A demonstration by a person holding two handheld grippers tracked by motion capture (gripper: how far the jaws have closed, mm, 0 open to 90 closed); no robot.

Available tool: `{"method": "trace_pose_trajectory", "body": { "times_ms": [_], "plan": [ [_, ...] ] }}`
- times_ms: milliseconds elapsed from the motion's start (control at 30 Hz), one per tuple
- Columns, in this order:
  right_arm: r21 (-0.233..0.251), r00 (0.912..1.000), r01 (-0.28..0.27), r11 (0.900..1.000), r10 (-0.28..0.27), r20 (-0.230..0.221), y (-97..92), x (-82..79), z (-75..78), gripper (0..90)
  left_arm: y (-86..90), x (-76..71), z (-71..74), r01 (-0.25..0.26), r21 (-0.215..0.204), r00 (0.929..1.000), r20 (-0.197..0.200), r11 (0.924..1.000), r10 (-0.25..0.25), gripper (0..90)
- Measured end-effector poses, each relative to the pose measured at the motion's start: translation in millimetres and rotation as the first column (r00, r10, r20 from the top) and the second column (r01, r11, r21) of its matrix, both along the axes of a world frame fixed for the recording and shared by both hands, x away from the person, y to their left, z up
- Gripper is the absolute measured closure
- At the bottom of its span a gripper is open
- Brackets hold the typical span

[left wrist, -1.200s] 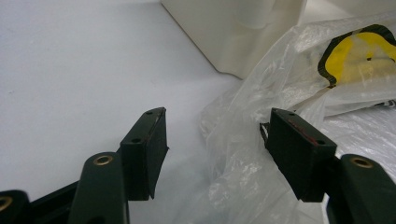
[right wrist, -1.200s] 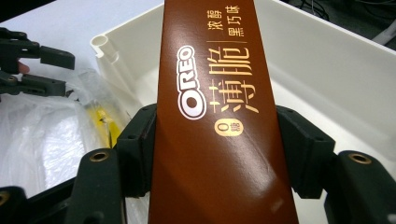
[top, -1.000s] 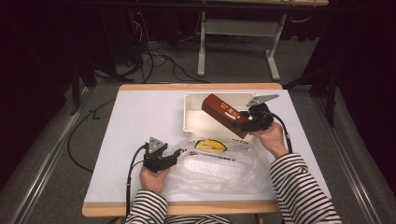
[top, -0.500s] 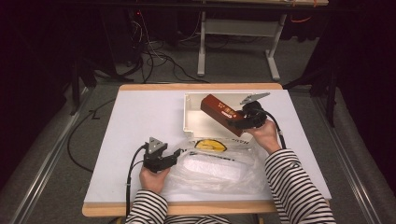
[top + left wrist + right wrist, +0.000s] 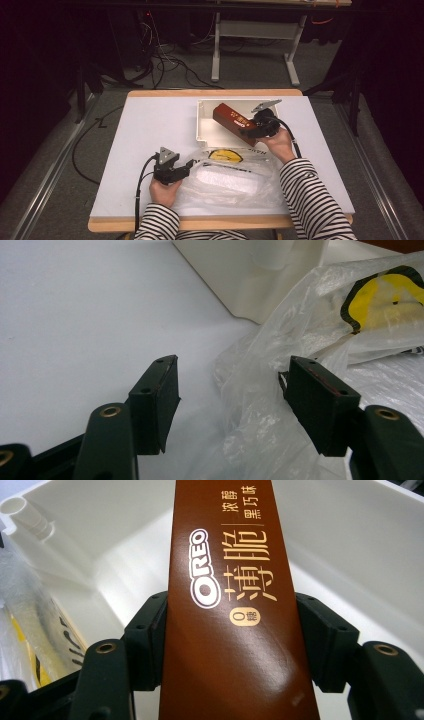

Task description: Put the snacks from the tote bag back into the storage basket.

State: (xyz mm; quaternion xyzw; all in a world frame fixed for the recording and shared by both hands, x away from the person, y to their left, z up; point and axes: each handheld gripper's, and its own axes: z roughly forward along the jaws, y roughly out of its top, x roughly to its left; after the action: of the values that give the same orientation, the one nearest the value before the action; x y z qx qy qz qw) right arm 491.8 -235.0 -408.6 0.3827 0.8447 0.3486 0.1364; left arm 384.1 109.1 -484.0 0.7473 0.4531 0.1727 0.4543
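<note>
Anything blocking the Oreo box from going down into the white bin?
Nothing visible does. The right gripper is shut on the brown Oreo box, holding it tilted over the white bin, whose floor beneath looks bare in the right gripper view. The plastic bag lies outside the bin's near wall.

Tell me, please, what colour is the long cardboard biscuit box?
The long cardboard biscuit box is reddish brown with gold and white lettering, clearest in the right gripper view.
</note>
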Motion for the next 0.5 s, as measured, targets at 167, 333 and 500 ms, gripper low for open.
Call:
{"method": "trace_pose_trajectory", "body": {
  "times_ms": [167,333,500],
  "plan": [
    [-0.017,0.9999,-0.003,0.9999,0.003,-0.012,6.5,2.2,-2.5,37.5,0.0,-0.1,0.1,0.0,0.001,1.0,0.0,1.0,0.0,38.2],
    [-0.05,0.9999,-0.009,0.9987,0.008,-0.007,9.0,5.4,-4.6,37.4,-0.1,-0.1,0.1,0.0,0.001,1.0,0.001,1.0,0.0,38.2],
    [-0.067,0.9998,0.005,0.9977,-0.006,-0.018,9.0,9.2,-4.6,37.4,0.0,-0.3,0.1,0.002,0.0,1.0,0.002,1.0,-0.002,38.2]
  ]
}}
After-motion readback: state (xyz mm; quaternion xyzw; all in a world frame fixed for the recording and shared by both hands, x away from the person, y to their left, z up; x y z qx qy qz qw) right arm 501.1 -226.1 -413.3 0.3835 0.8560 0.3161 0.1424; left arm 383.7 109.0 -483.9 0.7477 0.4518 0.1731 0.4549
